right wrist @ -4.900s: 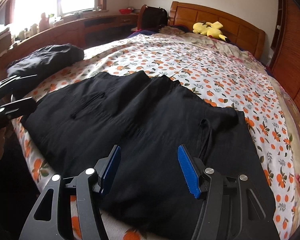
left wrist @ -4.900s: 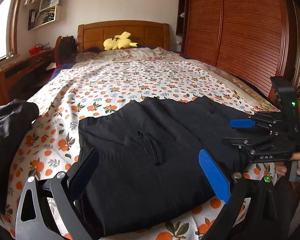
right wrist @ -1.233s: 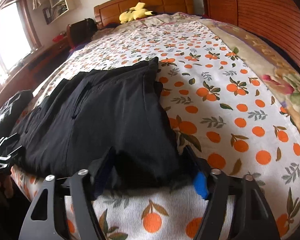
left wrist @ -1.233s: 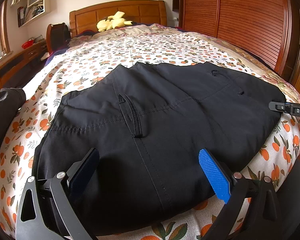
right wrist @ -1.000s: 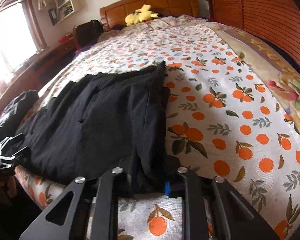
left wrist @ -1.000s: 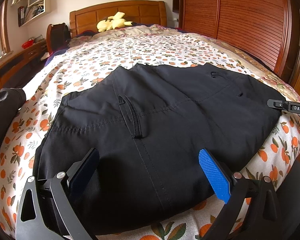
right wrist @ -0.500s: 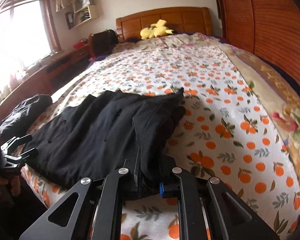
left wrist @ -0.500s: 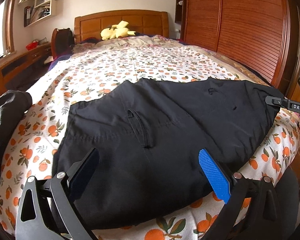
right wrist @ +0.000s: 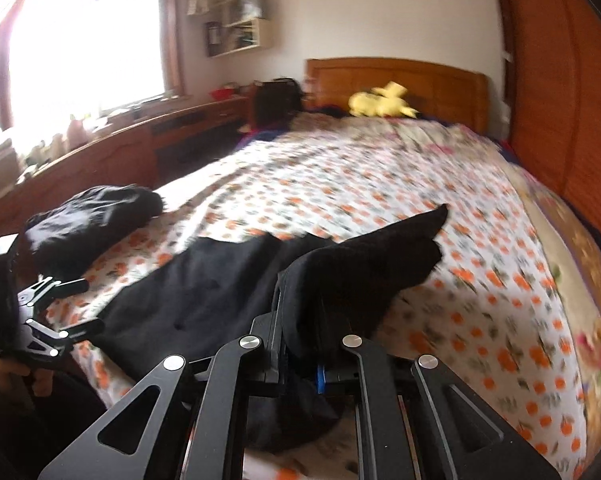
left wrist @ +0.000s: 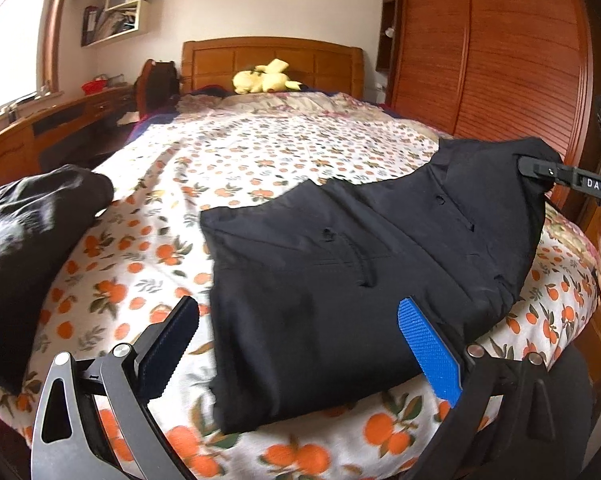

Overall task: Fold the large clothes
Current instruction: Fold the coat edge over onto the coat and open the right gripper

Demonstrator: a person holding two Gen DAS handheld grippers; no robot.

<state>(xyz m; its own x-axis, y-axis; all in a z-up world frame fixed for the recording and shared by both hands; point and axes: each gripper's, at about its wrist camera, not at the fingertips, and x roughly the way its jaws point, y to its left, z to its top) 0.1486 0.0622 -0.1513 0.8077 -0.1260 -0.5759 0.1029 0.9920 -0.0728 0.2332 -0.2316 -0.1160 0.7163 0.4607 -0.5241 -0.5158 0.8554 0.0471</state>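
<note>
While the right gripper (right wrist: pixel 300 354), jaws clamped on a raised corner of the black trousers (left wrist: pixel 360 280) near the bed's (left wrist: pixel 260 152) foot edge, begins a fold, the left gripper (left wrist: pixel 296 344) hovers open; carrying the corner across evenly should prevent bunching.
</note>
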